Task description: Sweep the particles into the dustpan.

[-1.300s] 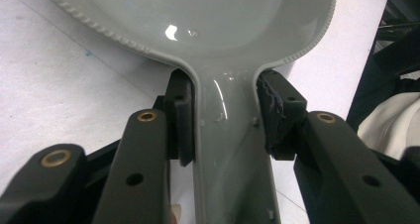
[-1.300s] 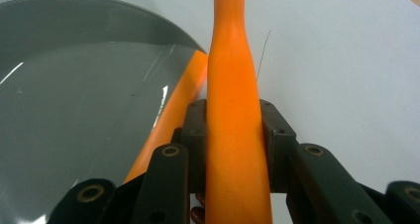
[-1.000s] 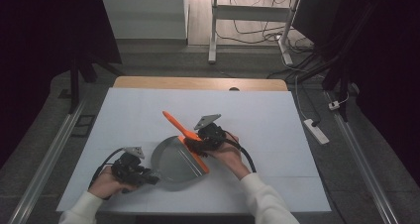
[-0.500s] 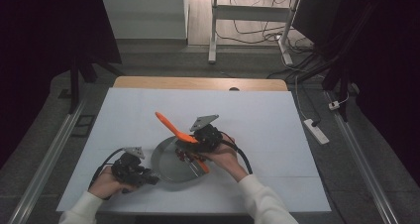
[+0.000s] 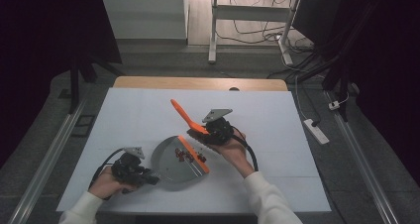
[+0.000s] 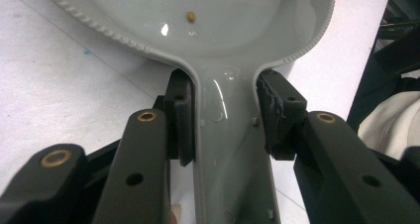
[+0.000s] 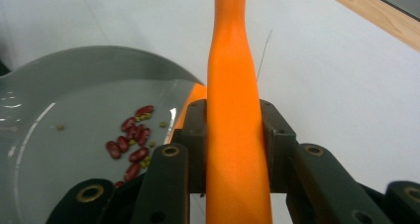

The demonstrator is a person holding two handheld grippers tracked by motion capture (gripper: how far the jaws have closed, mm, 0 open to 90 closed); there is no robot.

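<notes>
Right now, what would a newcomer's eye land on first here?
The bright orange brush, clamped by its handle in the right hand-held gripper, angled up over the white table. Next, the grey dustpan near the front edge, its handle pinched by the left hand-held gripper. Then the red beans clustered inside the pan.

Dustpan (image 6: 213, 26): grey plastic, glossy, smooth, with highlights; rim finely ribbed. Brush handle (image 7: 233, 135): orange plastic, smooth, satin sheen. Surface (image 5: 277, 125): white, matt covering; bare wood strip at far edge (image 5: 198, 83). Left gripper (image 6: 225, 115): matt black plastic, pads ridged, brass-coloured bushings. Beans (image 7: 131, 144): dark red, glossy.
</notes>
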